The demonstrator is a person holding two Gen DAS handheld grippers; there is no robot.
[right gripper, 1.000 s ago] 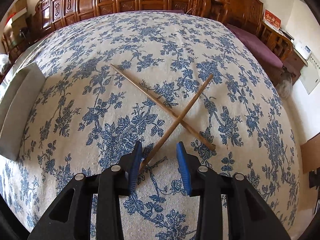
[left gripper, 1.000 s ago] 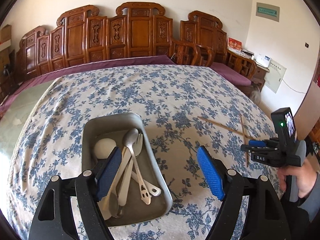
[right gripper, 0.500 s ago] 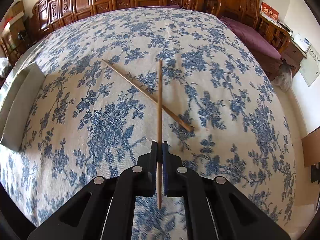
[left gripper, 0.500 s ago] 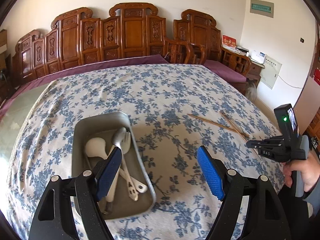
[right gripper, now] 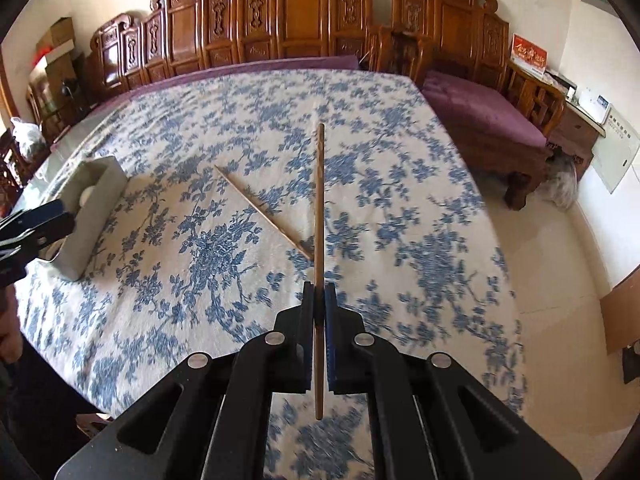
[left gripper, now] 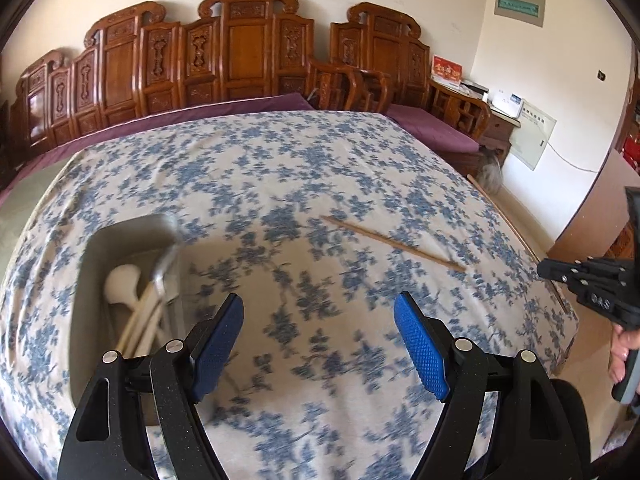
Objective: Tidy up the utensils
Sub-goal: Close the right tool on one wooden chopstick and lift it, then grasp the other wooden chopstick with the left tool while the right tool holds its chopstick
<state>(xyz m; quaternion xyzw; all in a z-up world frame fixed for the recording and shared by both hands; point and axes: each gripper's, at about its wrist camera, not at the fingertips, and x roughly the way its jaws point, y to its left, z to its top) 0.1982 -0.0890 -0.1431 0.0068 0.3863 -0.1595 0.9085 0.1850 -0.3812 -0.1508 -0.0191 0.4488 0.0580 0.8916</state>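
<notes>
My right gripper [right gripper: 319, 300] is shut on a wooden chopstick [right gripper: 319, 200] and holds it lifted above the table, pointing forward. A second chopstick [right gripper: 262, 212] lies flat on the floral cloth; it also shows in the left wrist view [left gripper: 394, 243]. My left gripper [left gripper: 320, 332] is open and empty, above the cloth just right of a grey metal tray [left gripper: 86, 280] holding a white spoon [left gripper: 120, 280] and metal cutlery. The tray also shows at the left in the right wrist view [right gripper: 96, 200]. The right gripper shows at the right edge of the left wrist view [left gripper: 592, 284].
The table is covered by a blue floral cloth [right gripper: 224, 248]. Carved wooden chairs [left gripper: 240, 52] and a purple-cushioned bench [right gripper: 480, 116] stand behind and to the right. The table's right edge drops to the floor [right gripper: 560, 260].
My right gripper closed on one chopstick and lifted it off the other. My left gripper moved right, away from above the tray.
</notes>
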